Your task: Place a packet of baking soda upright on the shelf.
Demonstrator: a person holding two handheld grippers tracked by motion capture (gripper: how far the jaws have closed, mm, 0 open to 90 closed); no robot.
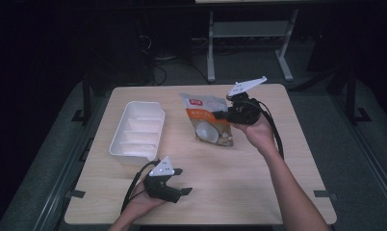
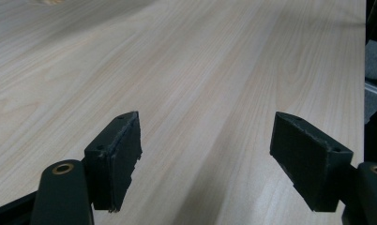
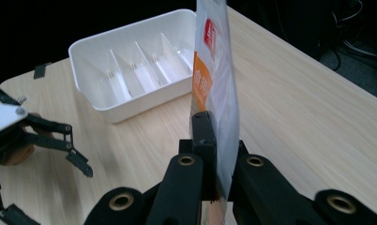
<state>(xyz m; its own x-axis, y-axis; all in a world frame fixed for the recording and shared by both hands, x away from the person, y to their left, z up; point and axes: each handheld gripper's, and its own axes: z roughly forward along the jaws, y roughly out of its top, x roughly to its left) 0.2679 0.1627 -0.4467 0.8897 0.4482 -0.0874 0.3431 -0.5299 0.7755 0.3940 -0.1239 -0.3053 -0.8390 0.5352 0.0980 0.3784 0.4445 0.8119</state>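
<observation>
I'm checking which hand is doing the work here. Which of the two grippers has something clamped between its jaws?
The right gripper: its jaws pinch the edge of the snack pouch. The left gripper sits near the table's front edge with jaws wide apart, holding nothing.

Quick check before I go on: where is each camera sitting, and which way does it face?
High view: above the person's side, looking forward and down on the table; both forearms, left gripper, right gripper pinching the pouch.
Left gripper view: on the left gripper, along its open jaws over bare wood.
Right gripper view: on the right gripper, facing the tray.
High and right gripper views share tray, pouch, left gripper.
</observation>
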